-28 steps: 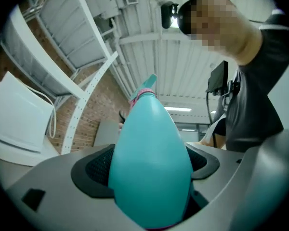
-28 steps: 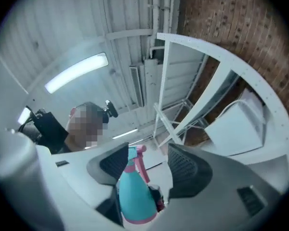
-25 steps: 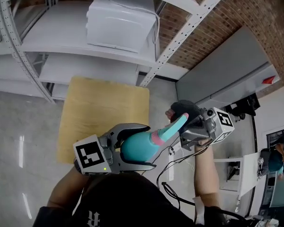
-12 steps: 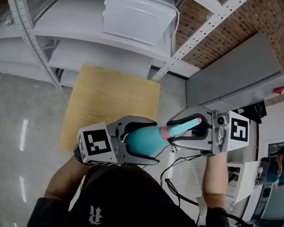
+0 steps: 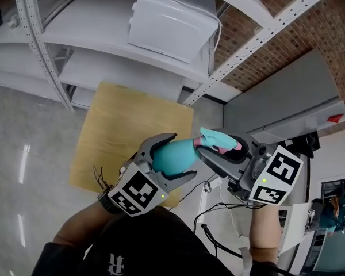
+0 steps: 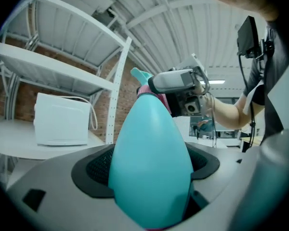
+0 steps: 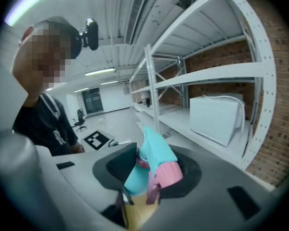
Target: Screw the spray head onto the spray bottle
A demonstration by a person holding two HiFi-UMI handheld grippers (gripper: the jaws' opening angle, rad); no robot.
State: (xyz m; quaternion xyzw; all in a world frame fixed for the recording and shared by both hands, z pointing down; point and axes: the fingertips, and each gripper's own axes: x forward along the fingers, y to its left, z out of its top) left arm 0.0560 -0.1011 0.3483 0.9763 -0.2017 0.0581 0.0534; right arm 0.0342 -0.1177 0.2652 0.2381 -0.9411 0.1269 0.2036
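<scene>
Teal spray bottle point(image 5: 171, 157): held in mid-air over the tabletop's point(image 5: 126, 125) near edge; left gripper point(image 5: 180, 156) clamped round its body as a brace.
Spray head point(image 5: 219, 140): on the bottle's neck; right gripper point(image 5: 214, 146) jaws have just closed on it, likely for twisting.

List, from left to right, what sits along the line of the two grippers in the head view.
left marker cube → bottle → spray head → right marker cube

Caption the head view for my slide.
Left gripper clamps the teal spray bottle; the right gripper has just closed its jaws on the spray head.
</scene>
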